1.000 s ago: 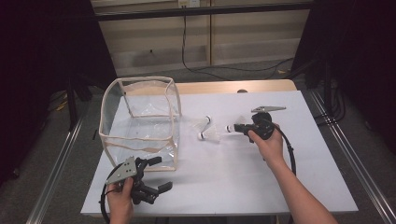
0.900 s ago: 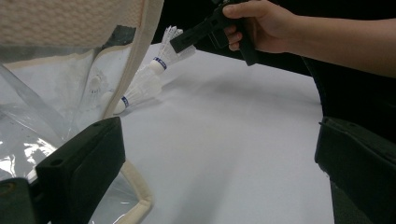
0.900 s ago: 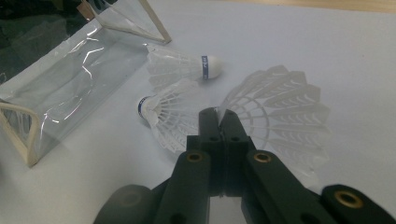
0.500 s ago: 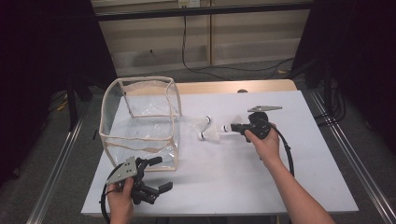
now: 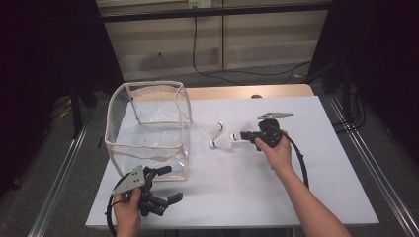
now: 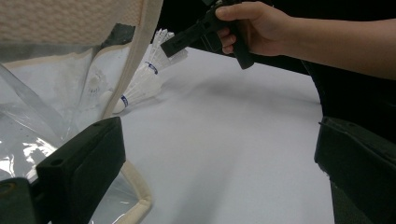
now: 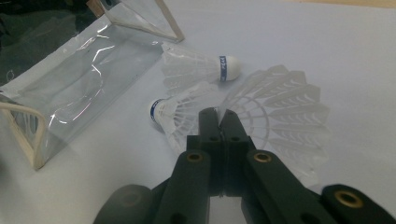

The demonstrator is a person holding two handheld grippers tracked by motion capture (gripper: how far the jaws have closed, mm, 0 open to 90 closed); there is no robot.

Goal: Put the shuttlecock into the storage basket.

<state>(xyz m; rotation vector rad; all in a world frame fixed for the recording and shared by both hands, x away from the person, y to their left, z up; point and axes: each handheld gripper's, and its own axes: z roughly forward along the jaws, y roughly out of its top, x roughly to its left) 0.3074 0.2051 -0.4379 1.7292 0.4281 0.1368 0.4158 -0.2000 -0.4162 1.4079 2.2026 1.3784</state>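
Three shuttlecocks out, none yet in the bag

Three shuttlecocks were counted in the right gripper view: one lying near the clear bag with its cork to the right (image 7: 201,65), a second below it with its cork to the left (image 7: 175,114), and a third (image 7: 280,112) whose feather skirt fanned out at centre right, directly ahead of the jaws. In the high view the group sat just right of centre on the white table (image 5: 316,197).

The right gripper (image 7: 217,114) had its jaws pressed together, tips pinched on the skirt edge of the third shuttlecock. Whether the shuttlecock was raised off the table or dragging on it could not be told. In the high view this gripper (image 5: 244,137) lay at centre right, pointing left toward the bag.

The left gripper (image 5: 170,183) sat at lower left of the high view, jaws standing well apart, nothing between them. Its own view showed the cream-trimmed corner of the clear bag (image 6: 135,70) just beside one jaw, not gripped.

The clear bag (image 5: 148,94) stood upright with its mouth upward at centre left of the high view. Nothing was seen inside it.

Judgement: work was at an early stage. One shuttlecock was grasped; carrying it over the rim and releasing it remained, then the other two. The left gripper likely needed to steady the bag.
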